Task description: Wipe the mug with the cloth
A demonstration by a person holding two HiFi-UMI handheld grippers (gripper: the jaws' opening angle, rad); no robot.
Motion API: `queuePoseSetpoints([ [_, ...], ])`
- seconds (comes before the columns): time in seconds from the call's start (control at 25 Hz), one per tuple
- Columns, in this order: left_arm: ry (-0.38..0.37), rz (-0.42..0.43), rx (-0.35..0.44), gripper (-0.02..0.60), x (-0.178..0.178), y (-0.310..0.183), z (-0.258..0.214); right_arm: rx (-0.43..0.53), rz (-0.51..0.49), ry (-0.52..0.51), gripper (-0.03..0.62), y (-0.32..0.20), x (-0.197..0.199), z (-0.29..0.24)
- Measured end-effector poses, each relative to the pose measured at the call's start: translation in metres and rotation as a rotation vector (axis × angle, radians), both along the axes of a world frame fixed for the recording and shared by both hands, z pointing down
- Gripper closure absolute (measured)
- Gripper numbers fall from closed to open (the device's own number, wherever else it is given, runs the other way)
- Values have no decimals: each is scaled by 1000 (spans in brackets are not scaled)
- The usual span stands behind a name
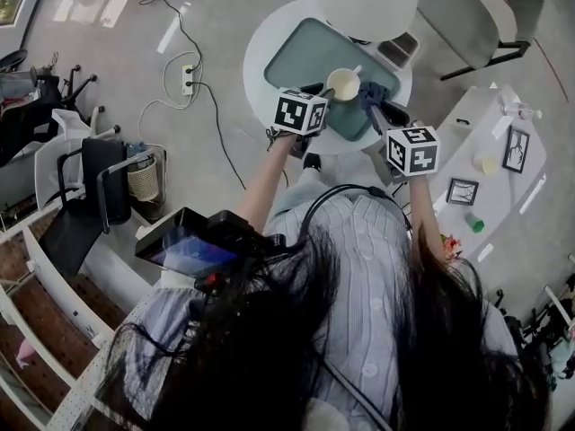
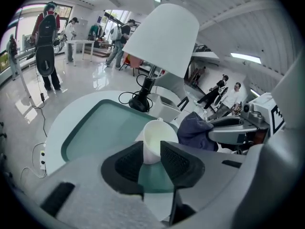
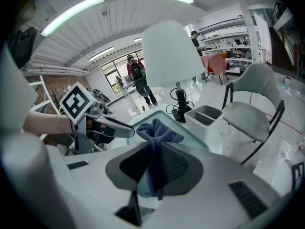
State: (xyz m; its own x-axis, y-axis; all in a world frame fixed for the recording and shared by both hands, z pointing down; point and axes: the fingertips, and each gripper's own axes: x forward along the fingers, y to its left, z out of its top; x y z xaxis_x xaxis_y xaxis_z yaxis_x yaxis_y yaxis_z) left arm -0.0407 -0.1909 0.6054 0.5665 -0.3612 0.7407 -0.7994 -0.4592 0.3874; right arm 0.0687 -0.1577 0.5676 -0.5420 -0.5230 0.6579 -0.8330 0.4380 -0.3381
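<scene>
A cream mug (image 2: 157, 140) hangs above the green mat (image 2: 102, 128), and my left gripper (image 2: 151, 159) is shut on its lower wall. In the head view the mug (image 1: 343, 84) shows its open top over the round table (image 1: 260, 57). A dark blue cloth (image 3: 157, 132) is bunched upright between the jaws of my right gripper (image 3: 155, 168), which is shut on it. The cloth (image 2: 198, 131) sits just right of the mug, close to it; whether they touch cannot be told. In the head view the cloth (image 1: 375, 95) lies between the two marker cubes.
A white lamp (image 2: 162, 37) with a black base stands at the mat's far edge. A white two-part bin (image 3: 205, 118) sits beside it. A grey chair (image 3: 248, 113) is beyond the table. A side table (image 1: 490, 164) with frames lies to the right. People stand far off.
</scene>
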Motion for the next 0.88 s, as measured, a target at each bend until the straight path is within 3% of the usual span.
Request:
queuePoseSetpoints([
  [0.12,-32,50,-4,485,1,-13,1,-7,-29,2,508,-8,2,5],
  [0.36,-152,293,68,486,14,-45,2,-34,-66,0,508,-14,6,19],
  [0.6,-150,555,13,486,37,-44,5,-43,-53,-26,508,-26,10,28],
  [0.88,-247,629,-3,486,38,-43,19,-46,-88,-74,508,-44,-2,32],
])
